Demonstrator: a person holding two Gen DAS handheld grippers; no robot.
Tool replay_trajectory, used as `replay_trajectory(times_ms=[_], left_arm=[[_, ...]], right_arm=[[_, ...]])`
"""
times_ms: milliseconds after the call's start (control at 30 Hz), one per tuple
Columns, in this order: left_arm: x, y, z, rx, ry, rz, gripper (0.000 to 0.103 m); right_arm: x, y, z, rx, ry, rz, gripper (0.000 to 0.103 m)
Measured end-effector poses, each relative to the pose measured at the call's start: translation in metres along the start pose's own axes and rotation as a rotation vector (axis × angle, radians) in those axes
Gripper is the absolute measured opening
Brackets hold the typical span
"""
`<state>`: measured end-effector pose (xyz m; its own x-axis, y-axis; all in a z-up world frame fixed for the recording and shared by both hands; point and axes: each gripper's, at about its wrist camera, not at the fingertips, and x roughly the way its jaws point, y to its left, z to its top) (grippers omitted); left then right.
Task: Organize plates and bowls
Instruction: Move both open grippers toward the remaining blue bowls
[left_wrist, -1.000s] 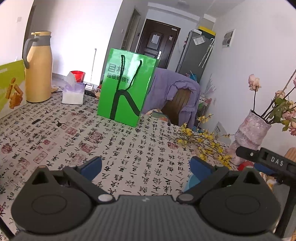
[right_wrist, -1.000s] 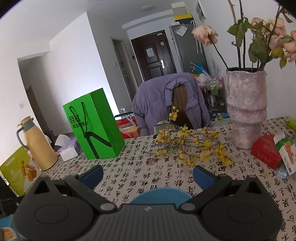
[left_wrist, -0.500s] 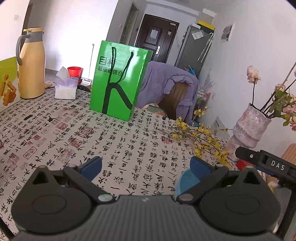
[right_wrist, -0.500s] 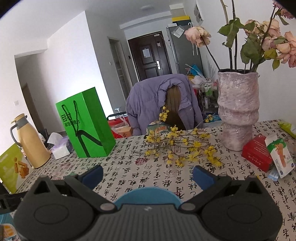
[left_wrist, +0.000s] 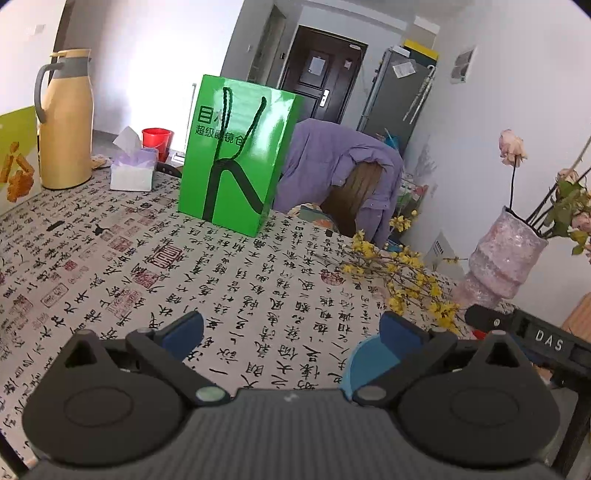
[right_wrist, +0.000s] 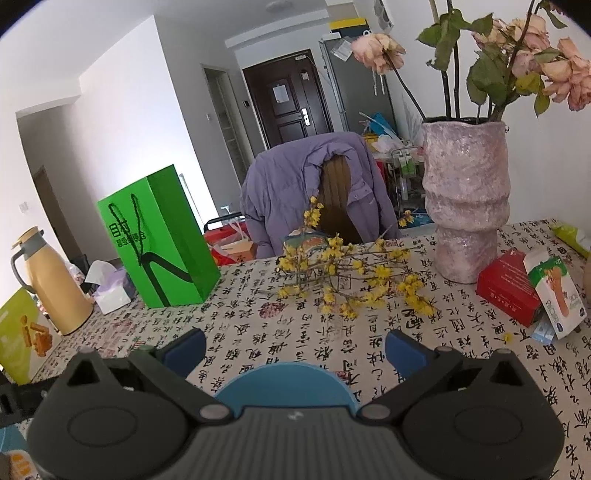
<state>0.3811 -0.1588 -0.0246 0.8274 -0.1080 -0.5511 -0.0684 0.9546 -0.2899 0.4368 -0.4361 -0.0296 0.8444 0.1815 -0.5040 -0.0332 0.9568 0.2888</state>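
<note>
— Dishes, where are they?
— Mostly hidden. A blue dish (right_wrist: 286, 384) shows only as an arc at 6 o'clock in the right wrist view, behind the right gripper's (right_wrist: 293, 347) body; plate or bowl cannot be told. The left view catches its edge at 4 o'clock.
— Containers?
— A pink vase (right_wrist: 466, 199) at 2 o'clock holds wilted roses. A green paper bag (left_wrist: 236, 155) stands at 11 o'clock, contents unseen.
— And the tools?
— Both spread wide. The left gripper (left_wrist: 290, 332) holds nothing; the right one's fingers straddle the dish; contact cannot be told.
</note>
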Motion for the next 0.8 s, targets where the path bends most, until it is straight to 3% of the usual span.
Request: replay_trajectory(times_ms=[800], left_arm=[[0.028, -0.018, 0.003, 0.01, 0.048, 0.014, 0.103]], right_arm=[[0.016, -0.013, -0.001, 0.046, 0.044, -0.04, 0.103]])
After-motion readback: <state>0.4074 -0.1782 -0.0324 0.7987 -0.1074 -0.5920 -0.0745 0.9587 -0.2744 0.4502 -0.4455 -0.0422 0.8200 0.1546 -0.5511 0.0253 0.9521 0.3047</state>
